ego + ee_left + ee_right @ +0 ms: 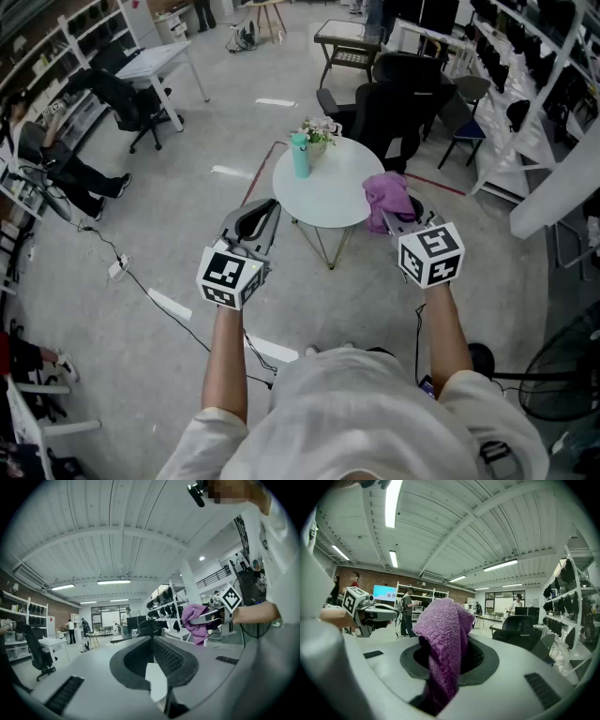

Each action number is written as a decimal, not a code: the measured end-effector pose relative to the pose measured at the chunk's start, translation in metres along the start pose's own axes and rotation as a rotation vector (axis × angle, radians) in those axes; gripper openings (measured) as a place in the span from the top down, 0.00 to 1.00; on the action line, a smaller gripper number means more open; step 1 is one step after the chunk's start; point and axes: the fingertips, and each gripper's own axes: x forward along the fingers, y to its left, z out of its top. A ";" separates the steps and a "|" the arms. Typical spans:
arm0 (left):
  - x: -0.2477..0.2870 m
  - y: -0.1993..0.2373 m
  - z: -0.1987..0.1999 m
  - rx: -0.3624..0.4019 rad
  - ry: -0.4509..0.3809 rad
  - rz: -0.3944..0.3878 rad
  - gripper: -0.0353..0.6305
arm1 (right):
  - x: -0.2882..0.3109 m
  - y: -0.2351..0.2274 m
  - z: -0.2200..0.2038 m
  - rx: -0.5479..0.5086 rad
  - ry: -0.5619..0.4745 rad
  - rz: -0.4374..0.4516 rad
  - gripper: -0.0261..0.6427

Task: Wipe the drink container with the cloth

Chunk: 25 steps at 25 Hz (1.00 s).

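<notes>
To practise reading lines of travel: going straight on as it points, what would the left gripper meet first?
Probably the black chair beyond the round table: the left gripper sees it dead ahead in its own view, no tabletop between. Depth is unclear.

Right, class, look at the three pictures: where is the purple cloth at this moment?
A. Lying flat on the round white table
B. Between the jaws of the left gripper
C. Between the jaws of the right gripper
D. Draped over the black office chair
C: the right gripper view shows the cloth pinched in the closed jaws of the right gripper, with its folds bunched up over them.
</notes>
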 end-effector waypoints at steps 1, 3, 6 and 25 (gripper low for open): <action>0.001 0.005 -0.002 -0.011 0.003 0.008 0.90 | 0.003 0.001 0.000 0.000 0.001 0.002 0.81; 0.000 0.014 -0.007 -0.053 0.000 0.016 0.90 | 0.007 0.005 -0.002 0.000 0.004 0.003 0.81; -0.007 0.020 -0.012 -0.177 -0.036 -0.015 0.92 | 0.007 0.010 -0.006 0.005 0.013 -0.013 0.81; 0.120 0.137 -0.071 -0.125 0.117 0.060 0.92 | 0.166 -0.076 -0.013 0.097 -0.032 0.021 0.80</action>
